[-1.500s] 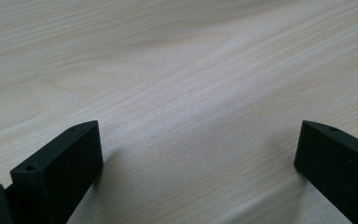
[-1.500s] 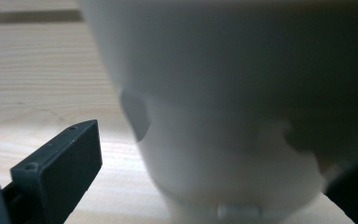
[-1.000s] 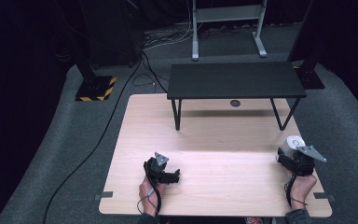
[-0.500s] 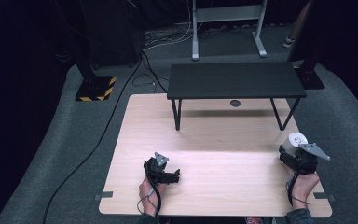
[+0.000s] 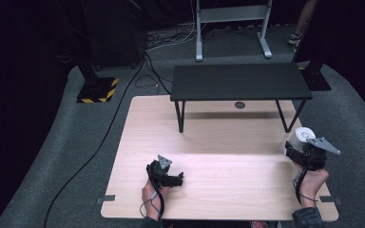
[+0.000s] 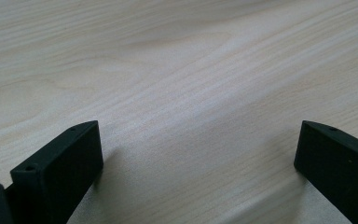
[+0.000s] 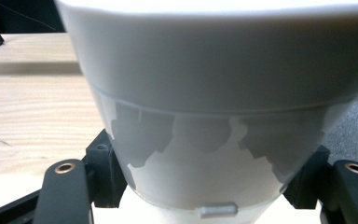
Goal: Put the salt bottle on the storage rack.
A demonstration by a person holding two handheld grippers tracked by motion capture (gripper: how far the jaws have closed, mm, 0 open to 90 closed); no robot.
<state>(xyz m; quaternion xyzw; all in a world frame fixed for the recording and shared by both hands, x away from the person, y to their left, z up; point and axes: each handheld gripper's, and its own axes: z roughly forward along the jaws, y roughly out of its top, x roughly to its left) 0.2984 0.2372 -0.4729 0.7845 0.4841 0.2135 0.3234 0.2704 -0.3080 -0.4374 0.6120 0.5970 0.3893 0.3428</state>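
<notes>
A pale wood desk (image 5: 209,142) stands on grey carpet (image 5: 76,156), a low black bench (image 5: 240,80) at its twelve o'clock edge. A hazard-striped base (image 5: 97,90) sits at ten o'clock, a grey metal stand (image 5: 230,28) at twelve. Cables (image 5: 119,114) trail across the floor; beyond is darkness.

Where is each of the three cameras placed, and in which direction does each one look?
High view: sits above the person's side, looks forward and down on the wooden table and the black bench; both hands, left gripper and right gripper show.
Left gripper view: rides the left gripper, looks along its wide-apart jaws at bare tabletop.
Right gripper view: rides the right gripper, jaws closed around a white cup.
Shared: the white cup shows in the high view and the right gripper view.
</notes>
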